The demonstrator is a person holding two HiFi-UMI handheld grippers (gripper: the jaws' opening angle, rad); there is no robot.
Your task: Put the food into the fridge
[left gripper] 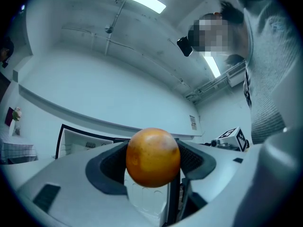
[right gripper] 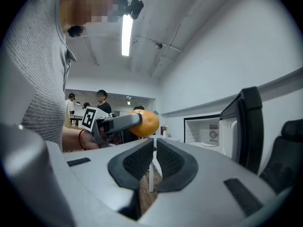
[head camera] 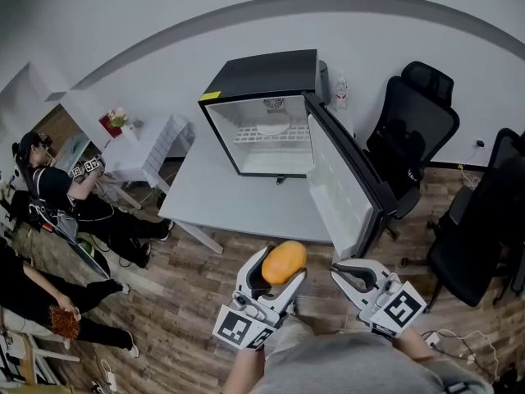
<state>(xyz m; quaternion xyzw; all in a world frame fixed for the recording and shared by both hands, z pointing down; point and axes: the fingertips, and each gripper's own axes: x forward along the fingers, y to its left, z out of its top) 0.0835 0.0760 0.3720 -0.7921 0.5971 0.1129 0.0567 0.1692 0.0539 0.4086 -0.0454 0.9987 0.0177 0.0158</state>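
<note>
Out in front of the fridge, on its open-door side, we've got the orange fruit clamped in the left gripper. The pads squeeze it from both sides. It's well apart from the fridge and past the edge of the white worktop the fridge sits on. Our right gripper hangs just beside it, closer to the fridge's swung-out door, jaws pinched together on nothing.

Only the head view gives us the fridge's inside: a wire shelf with something pale and round on it, can't tell what. The left gripper view shows the fruit filling the gap between the pads, fridge straight behind it. The right gripper view catches that gripper and the fruit side-on, plus the fridge door edge-on.

Count so far:
- one fruit
- one fridge
- two grippers
- two black office chairs beyond the fridge's door side
- two people off on the fridge's other side
</note>
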